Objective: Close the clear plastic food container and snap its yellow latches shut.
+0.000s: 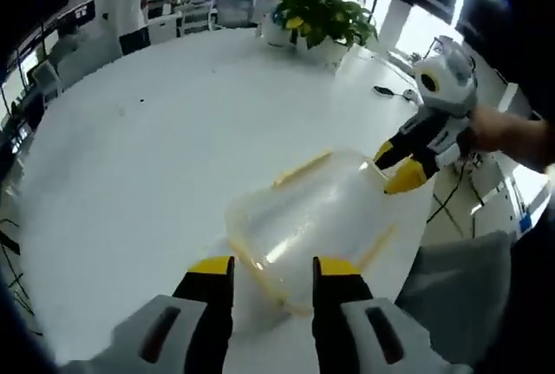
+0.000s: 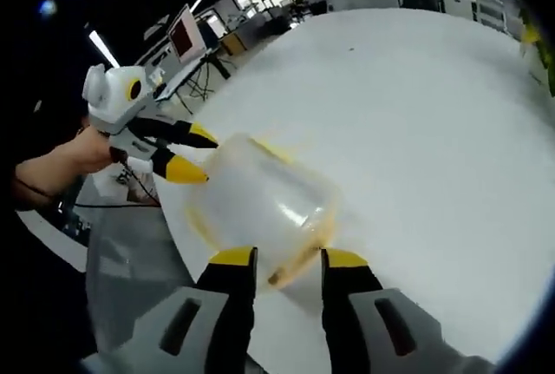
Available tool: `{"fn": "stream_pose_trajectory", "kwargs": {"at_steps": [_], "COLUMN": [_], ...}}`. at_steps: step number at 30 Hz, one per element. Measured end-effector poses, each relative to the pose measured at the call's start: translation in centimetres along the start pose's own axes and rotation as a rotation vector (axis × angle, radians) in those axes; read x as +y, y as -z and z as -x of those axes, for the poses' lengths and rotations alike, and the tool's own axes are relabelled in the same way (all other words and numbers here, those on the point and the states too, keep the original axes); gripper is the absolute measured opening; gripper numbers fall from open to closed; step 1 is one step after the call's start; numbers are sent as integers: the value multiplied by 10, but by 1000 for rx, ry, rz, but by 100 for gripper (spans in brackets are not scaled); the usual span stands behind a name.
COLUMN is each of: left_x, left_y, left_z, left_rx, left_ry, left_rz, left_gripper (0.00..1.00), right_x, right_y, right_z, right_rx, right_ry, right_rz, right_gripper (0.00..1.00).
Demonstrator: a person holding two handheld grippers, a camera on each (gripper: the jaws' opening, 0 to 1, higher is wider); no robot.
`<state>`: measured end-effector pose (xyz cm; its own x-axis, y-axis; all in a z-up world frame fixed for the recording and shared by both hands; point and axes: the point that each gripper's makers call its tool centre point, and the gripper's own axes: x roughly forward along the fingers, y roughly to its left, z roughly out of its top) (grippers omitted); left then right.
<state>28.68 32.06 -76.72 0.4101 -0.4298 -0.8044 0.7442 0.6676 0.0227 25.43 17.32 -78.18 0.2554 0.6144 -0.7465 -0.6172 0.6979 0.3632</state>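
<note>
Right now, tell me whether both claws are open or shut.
Both open. The left claw and right claw each show a clear gap between their jaws, which sit at opposite ends of the clear container without gripping it.

Container (image 1: 325, 218): clear walls blur into the white table (image 1: 156, 148); lid seam not resolvable, so closed/ajar state can't be determined. Near edge hidden behind left gripper (image 1: 273, 270) jaw tips. Yellow latches (image 1: 303, 168) show as smeared strips; engaged or not is not legible.

Right gripper view: container's near corner covered by right gripper (image 2: 289, 261) jaw tips; contact w/ the container can't be confirmed. Person's hand (image 2: 82, 153) partly hidden by the gripper it holds, forearm cut by frame edge.

Small dark item (image 1: 388, 91) near the plant (image 1: 323, 11): too small to ID. Background person (image 1: 128, 5) blurred, cut off at top.
</note>
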Motion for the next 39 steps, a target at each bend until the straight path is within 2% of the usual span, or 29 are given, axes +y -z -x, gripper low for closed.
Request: {"fn": "stream_pose_trajectory", "kwargs": {"at_steps": [2, 4, 6, 8, 11, 13, 15, 16, 22, 28, 32, 34, 39], "left_x": [0, -5, -13, -18, -29, -36, -42, -47, -58, -66, -74, -77, -83], "left_y": [-3, -5, -7, -13, -20, -23, -24, -25, -29, -23, -19, -16, -15], "left_z": [2, 2, 2, 0, -2, -5, -6, -6, -3, 0, 1, -2, -10], "left_rx": [9, 16, 31, 28, 16, 23, 30, 27, 7, 6, 3, 11, 27], "left_ry": [-28, -20, 5, 17, 54, 74, 85, 97, 121, 127, 129, 128, 97], "left_rz": [-81, -154, -239, -305, -364, -428, -497, -523, -519, -522, -542, -564, -653], "left_gripper": [36, 35, 35, 35, 33, 32, 31, 31, 30, 31, 32, 34, 38], "right_x": [-1, -1, 0, 8, 26, 35, 45, 47, 56, 51, 44, 41, 32], "right_y": [-3, -6, -8, -19, -28, -30, -36, -38, -46, -57, -69, -72, -67], "right_z": [1, 2, 4, 4, -1, -6, -12, -13, -28, -37, -37, -40, -48], "right_rx": [2, 12, 20, -13, -13, 5, -8, 0, 27, 64, 77, 101, 236], "right_ry": [14, 20, 34, 9, -53, -67, -89, -89, -113, -109, -113, -123, -159], "right_rz": [72, 126, 145, 195, 327, 392, 467, 479, 514, 571, 552, 550, 596], "right_gripper": [34, 33, 34, 36, 35, 35, 35, 35, 35, 36, 36, 36, 36]}}
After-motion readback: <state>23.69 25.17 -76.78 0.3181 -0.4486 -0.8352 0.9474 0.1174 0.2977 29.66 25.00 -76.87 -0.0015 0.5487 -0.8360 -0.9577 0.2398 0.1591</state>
